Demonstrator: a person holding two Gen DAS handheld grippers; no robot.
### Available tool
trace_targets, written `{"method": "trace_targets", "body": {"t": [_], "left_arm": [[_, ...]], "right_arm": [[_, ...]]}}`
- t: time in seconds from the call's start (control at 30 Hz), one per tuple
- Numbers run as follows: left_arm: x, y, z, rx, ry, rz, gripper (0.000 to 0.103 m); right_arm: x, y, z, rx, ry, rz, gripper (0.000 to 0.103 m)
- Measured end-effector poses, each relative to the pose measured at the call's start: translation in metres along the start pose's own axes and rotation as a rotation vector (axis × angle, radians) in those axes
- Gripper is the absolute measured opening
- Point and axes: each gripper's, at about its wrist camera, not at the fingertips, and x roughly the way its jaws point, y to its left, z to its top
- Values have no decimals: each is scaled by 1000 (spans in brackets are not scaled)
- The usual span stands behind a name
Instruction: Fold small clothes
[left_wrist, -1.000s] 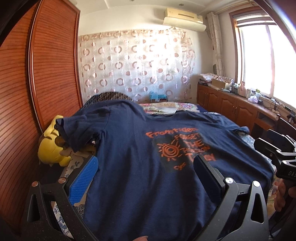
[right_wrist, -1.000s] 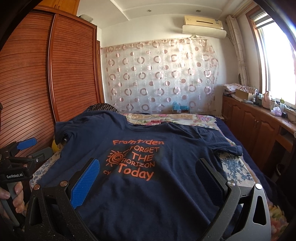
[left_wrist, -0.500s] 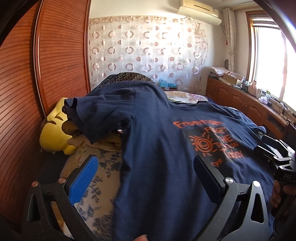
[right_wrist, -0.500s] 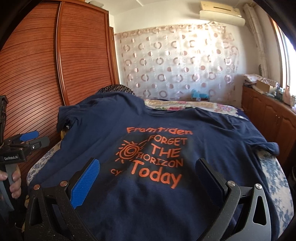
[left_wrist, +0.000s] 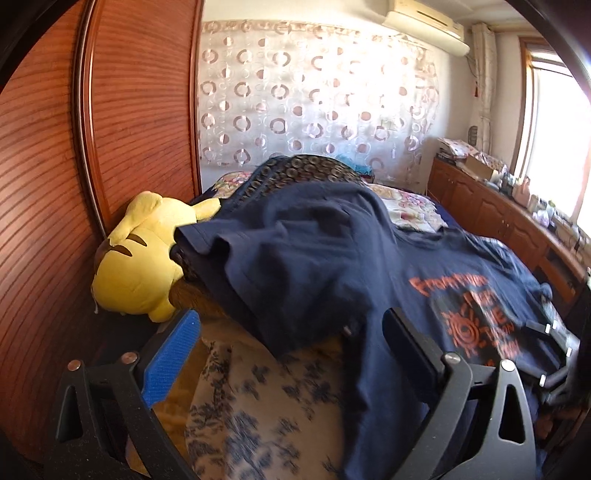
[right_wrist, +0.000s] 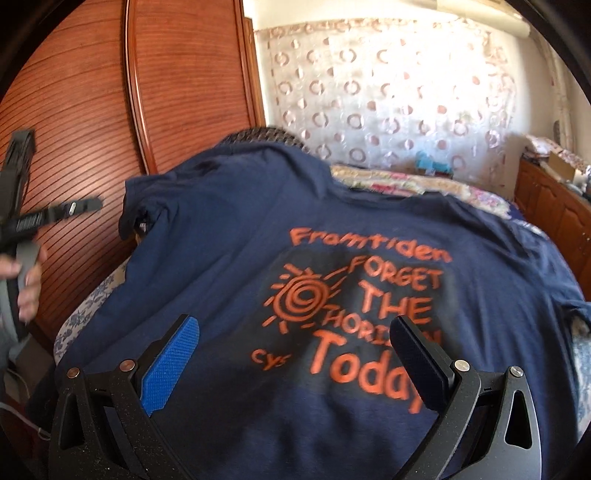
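Left wrist view: left gripper (left_wrist: 291, 345) spread wide, gripping nothing, over floral bedding (left_wrist: 266, 413). Navy T-shirt (left_wrist: 332, 258) from centre toward 3 o'clock, sleeve draped near yellow plush toy (left_wrist: 140, 266) at 9 o'clock.

Right wrist view: right gripper (right_wrist: 295, 350) parted, empty, above navy T-shirt (right_wrist: 229, 258), orange print (right_wrist: 362, 306) facing up. Left gripper (right_wrist: 26, 221) at 9 o'clock, beside wooden wardrobe (right_wrist: 92, 110).

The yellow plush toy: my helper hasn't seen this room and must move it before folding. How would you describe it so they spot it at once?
Find the tall reddish wooden wardrobe beside the bed. At its foot, on the bed's edge, lies the yellow plush toy, partly under the navy T-shirt sleeve. It is the only bright yellow thing, with dark brown markings.
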Motion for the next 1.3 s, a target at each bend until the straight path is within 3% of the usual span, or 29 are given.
{"method": "trace_targets", "body": {"t": [0.2,0.27,0.33,0.47,0.67,0.87,1.17,1.23,1.3], "left_arm": [[32,36,25,-50,38,31,85],[43,43,31,-54,55,29,70],[53,47,34,-58,81,28,69],[63,46,34,-52,116,-1,55],[63,37,34,3,120,4,7],[42,7,57,67,60,-57,4],[22,-104,94,236,53,-221,5],[15,-123,96,277,58,-243,11],[7,-129,95,290,51,-268,33]], "right_arm": [[2,2,3,-37,30,9,103],[2,-1,2,-38,36,9,103],[2,-1,3,-34,32,8,103],[3,-2,3,-19,30,5,103],[5,6,1,-18,22,-1,103],[6,8,1,-12,22,-1,103],[5,4,1,8,21,4,103],[5,2,1,12,18,6,103],[5,2,1,17,15,8,103]]}}
